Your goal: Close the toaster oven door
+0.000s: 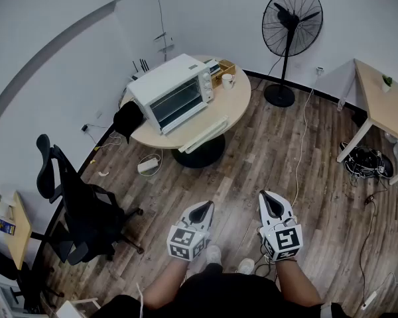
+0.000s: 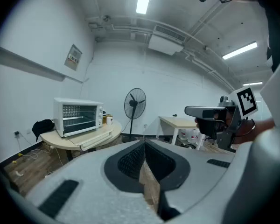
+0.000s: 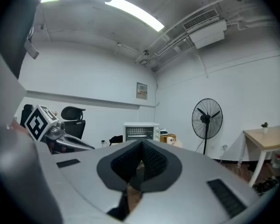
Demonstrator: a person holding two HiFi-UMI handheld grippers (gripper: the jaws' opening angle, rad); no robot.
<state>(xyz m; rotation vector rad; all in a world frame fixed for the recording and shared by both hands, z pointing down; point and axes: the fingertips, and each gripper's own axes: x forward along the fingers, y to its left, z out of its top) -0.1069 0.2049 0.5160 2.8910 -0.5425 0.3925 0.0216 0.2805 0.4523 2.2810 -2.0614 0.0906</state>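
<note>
Nearest, low in the head view, the left tongs [image 1: 204, 209] and right tongs [image 1: 270, 199] are held side by side over a wooden floor [image 1: 252, 158]. Each pair has its jaws pressed together, with nothing between them. Well ahead across the floor stands a round surface [image 1: 237, 98]. On it sits the white toaster oven [image 1: 171, 90], its glass front turned towards both tongs and well apart from them.
</note>
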